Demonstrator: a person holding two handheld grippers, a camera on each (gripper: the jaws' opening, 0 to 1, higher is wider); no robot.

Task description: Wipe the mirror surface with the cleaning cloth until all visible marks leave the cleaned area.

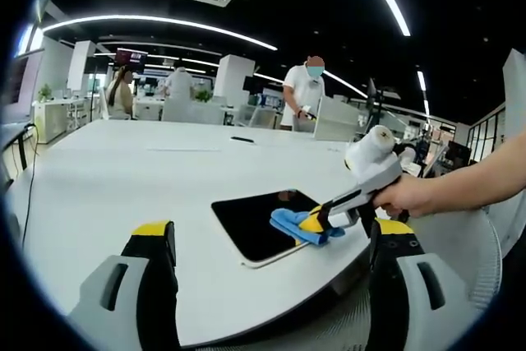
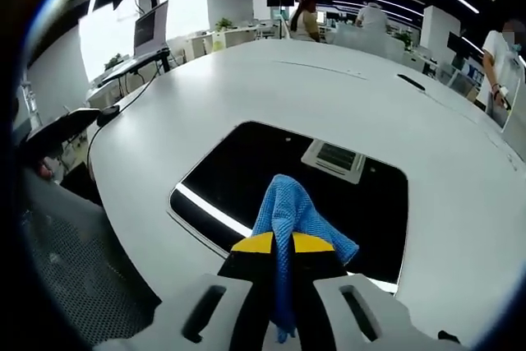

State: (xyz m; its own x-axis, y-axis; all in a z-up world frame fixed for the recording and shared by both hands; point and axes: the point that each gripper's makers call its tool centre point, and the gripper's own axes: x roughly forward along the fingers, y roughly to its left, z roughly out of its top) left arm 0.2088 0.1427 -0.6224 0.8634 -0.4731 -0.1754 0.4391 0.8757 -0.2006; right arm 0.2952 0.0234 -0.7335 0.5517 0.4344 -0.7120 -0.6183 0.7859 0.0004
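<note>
Right claw [image 2: 282,246]: jaws pinched together on the blue cloth [image 2: 289,213], cloth bunched up and sticking out ahead of the yellow tips, a strip hanging back between the jaws. Cloth sits on the near part of the mirror [image 2: 246,172], just ahead of the claw. Mirror lies flat on the white bench [image 2: 271,92], dark glass reflecting a ceiling vent and a light strip. Beyond it, bare bench, then a dark flat item [image 2: 411,81] far right of the claw.

Left claw [image 1: 267,236]: jaws wide apart, nothing between them, held off the bench edge. Ahead and slightly right of it is the mirror [image 1: 255,223], with the right claw [image 1: 316,221] pressing the cloth [image 1: 292,226] onto its right side; a hand [image 1: 408,196] grips that tool. Further out: open bench, desks, people standing in the office [image 1: 308,92].
</note>
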